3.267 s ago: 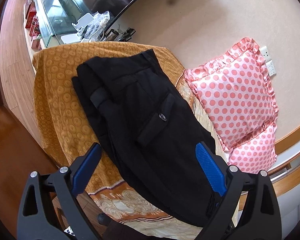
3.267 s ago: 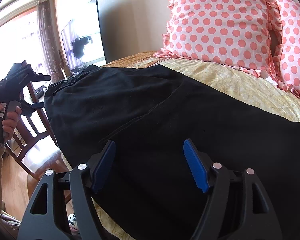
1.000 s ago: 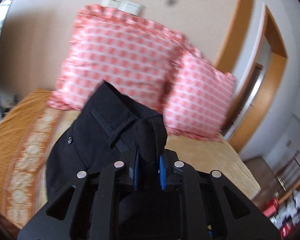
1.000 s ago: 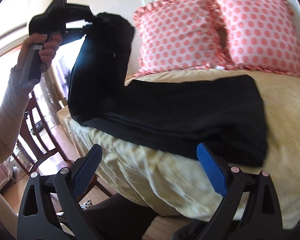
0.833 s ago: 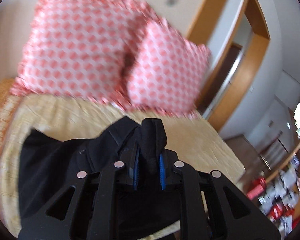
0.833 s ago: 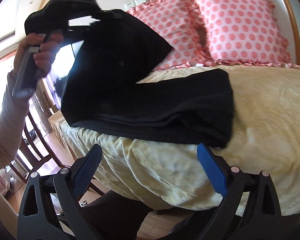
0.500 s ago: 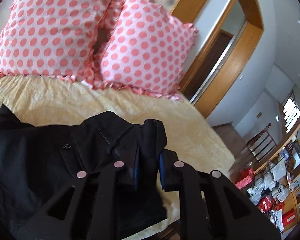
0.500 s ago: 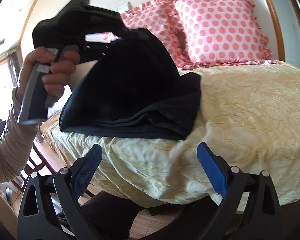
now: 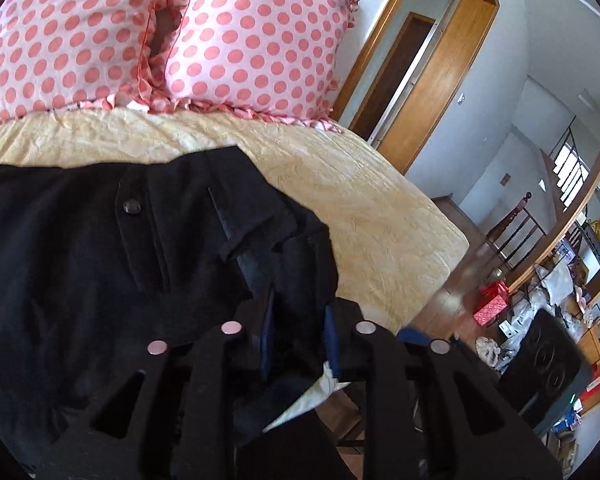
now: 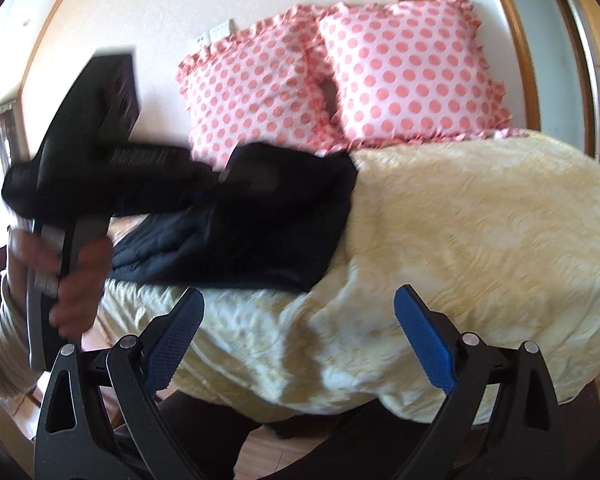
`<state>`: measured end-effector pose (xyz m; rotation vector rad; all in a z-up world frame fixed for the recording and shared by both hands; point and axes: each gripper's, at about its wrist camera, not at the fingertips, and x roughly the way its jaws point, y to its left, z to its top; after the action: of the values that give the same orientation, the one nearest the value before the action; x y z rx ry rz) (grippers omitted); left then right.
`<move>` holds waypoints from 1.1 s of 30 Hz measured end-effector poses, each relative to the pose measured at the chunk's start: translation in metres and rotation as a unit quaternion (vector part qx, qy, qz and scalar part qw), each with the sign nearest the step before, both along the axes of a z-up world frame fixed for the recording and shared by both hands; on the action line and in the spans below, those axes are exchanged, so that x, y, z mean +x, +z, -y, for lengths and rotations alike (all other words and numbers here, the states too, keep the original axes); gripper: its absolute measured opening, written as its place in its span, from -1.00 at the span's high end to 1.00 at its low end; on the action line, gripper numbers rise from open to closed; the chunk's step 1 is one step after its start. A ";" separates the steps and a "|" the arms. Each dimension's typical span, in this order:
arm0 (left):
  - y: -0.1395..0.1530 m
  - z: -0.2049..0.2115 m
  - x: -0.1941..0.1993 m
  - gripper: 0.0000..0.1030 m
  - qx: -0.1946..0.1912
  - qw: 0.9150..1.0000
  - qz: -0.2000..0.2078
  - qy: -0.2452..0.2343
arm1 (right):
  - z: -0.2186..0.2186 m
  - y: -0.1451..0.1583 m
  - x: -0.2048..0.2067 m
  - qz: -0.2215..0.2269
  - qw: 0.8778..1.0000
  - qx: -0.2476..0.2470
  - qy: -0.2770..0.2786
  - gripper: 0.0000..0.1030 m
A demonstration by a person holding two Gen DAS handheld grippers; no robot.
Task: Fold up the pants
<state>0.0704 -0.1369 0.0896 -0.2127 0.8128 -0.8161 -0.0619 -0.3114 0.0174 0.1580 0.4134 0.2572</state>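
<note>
The black pants (image 9: pixel 100 260) lie folded over on the yellow bed (image 9: pixel 360 208), waistband and button on top. My left gripper (image 9: pixel 298 332) is low over the waistband's near corner. Its jaws are opening, and a fold of the waistband still sits loosely between the blue pads. In the right wrist view the pants (image 10: pixel 260 232) form a dark stack near the bed's left edge, and a hand (image 10: pixel 76 280) holds the left gripper's handle beside them. My right gripper (image 10: pixel 296 332) stands open over the bed's front edge (image 10: pixel 340 360), with nothing between its fingers.
Two pink polka-dot pillows (image 9: pixel 240 40) lean on the wall at the head of the bed. A wooden door frame (image 9: pixel 440 92) stands to the right. Past the bed's corner are wood floor, a red box (image 9: pixel 490 308), a black speaker (image 9: pixel 540 364) and cluttered shelves.
The left gripper carried the waistband across and down onto the pants' legs, so the pants are now folded. Its pads have parted a little. The right gripper stayed open and drifted sideways.
</note>
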 end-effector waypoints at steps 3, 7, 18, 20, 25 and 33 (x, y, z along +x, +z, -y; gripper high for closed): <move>-0.007 -0.006 -0.014 0.17 -0.012 1.000 -0.012 -0.023 | 0.010 0.012 -0.001 0.018 1.000 0.007 -0.015 -0.90; 0.006 -0.041 -0.030 -0.60 -0.034 0.999 0.012 -0.007 | 0.012 0.034 -0.003 0.058 0.998 0.000 -0.025 -0.90; -0.011 -0.124 -0.030 -0.76 0.086 0.969 0.078 0.217 | -0.093 0.044 0.052 0.081 0.988 -0.069 0.108 -0.90; -0.017 -0.127 -0.029 -0.79 0.097 0.967 0.080 0.222 | -0.099 0.035 0.063 0.064 0.990 -0.069 0.102 -0.90; -0.039 -0.131 -0.029 -0.84 0.144 0.957 0.076 0.240 | -0.094 -0.005 0.081 -0.023 0.994 -0.103 0.039 -0.90; -0.048 -0.126 -0.031 -0.86 0.154 0.950 0.096 0.254 | -0.095 -0.007 0.069 -0.024 0.993 -0.116 0.026 -0.90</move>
<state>0.0391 -0.0110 0.0415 -0.0562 0.6500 -0.2146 0.0067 -0.2164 0.0105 -0.0741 0.4926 0.2555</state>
